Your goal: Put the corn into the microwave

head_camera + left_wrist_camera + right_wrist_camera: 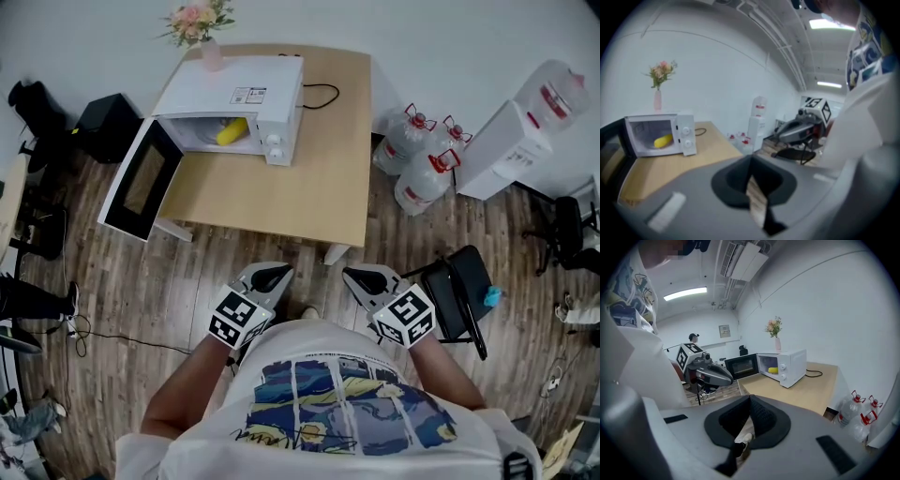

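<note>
A yellow corn cob (232,131) lies inside the white microwave (246,97), whose door (141,183) hangs wide open to the left. The corn (663,140) shows in the left gripper view, and the corn (773,370) in the right gripper view too. Both grippers are held close to the person's chest, well back from the table. The left gripper (272,277) is shut and empty. The right gripper (364,277) is shut and empty as well. In each gripper view the jaws meet with nothing between them.
The microwave stands on a light wooden table (300,187) with a vase of flowers (199,28) behind it. Water bottles (422,159) and a white dispenser (511,145) stand at the right. A black chair (459,295) is beside the right gripper.
</note>
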The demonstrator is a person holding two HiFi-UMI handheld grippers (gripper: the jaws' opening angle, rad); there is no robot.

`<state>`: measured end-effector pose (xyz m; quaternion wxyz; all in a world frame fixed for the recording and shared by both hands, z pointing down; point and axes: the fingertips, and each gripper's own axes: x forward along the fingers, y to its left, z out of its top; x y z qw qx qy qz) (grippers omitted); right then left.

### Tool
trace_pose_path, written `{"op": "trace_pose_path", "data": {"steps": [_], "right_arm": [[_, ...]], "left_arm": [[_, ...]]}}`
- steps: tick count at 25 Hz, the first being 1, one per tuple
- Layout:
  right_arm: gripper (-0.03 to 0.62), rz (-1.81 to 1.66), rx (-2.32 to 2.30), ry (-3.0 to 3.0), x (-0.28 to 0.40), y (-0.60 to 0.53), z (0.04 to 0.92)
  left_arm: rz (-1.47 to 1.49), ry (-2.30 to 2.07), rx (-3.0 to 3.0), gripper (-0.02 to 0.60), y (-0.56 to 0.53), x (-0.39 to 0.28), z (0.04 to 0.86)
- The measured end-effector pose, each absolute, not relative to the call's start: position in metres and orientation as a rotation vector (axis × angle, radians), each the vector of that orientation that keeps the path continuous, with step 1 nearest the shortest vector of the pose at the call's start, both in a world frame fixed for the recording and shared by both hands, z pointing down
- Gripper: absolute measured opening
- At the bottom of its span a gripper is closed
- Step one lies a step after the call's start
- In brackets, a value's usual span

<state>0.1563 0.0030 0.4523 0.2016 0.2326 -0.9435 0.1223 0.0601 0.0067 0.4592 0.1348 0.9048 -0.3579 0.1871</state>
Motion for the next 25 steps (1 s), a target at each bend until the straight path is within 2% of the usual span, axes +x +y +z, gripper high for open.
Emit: {"op": "trace_pose_path", "data": {"steps": [25], "right_arm": [[0.009,0.357,0.632,-2.647,0.16,0.001,0.457]], "left_arm": [[0.586,-1.037,2.614,0.009,-0.001,0.069,0.47]]}}
